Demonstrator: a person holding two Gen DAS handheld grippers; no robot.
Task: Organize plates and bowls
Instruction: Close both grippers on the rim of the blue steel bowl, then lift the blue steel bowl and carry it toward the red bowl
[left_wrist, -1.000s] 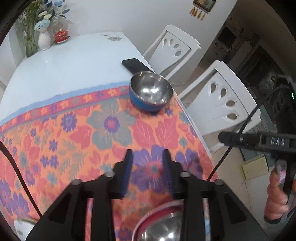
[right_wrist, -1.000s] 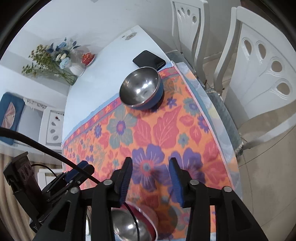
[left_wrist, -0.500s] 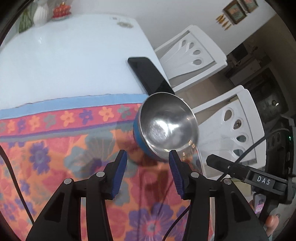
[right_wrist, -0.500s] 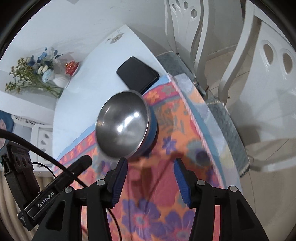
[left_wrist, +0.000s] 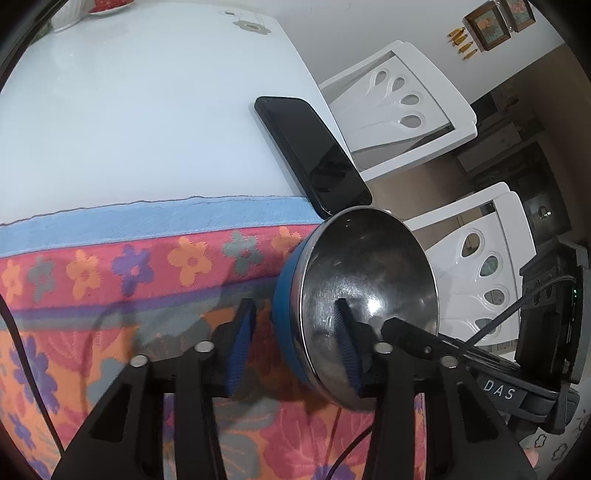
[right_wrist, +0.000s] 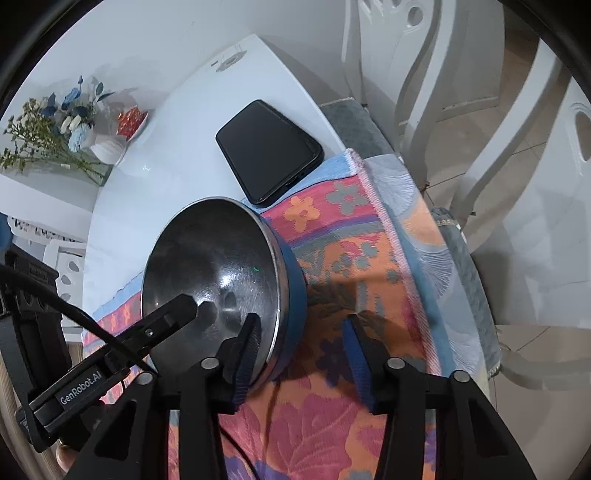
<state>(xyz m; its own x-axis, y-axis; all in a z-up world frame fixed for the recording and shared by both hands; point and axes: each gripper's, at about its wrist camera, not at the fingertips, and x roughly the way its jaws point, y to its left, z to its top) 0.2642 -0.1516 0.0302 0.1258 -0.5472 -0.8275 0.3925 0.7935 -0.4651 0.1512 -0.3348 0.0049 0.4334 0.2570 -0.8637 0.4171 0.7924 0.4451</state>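
Note:
A steel bowl (left_wrist: 369, 280) with a blue outside stands on the flowered cloth (left_wrist: 110, 295) near the table's right edge. My left gripper (left_wrist: 293, 347) straddles its left wall, one finger inside and one outside. Its jaws are closing, and the outer pad (left_wrist: 242, 343) stands apart from the blue wall. In the right wrist view the same bowl (right_wrist: 210, 258) has my right gripper (right_wrist: 301, 350) astride its right wall. Those jaws are closing too, with a gap at the outer pad (right_wrist: 354, 354). Each view shows the other gripper's finger inside the bowl.
A black phone (left_wrist: 314, 158) lies just behind the bowl, half on the bare white table (left_wrist: 129, 110). Two white chairs (left_wrist: 399, 110) stand along the right edge. A vase of flowers (right_wrist: 74, 122) and a small red dish (right_wrist: 129, 118) sit at the far end.
Both grippers came forward and down from the near part of the cloth to the blue bowl, and now straddle its wall. The pink bowl near the front dropped out of view.

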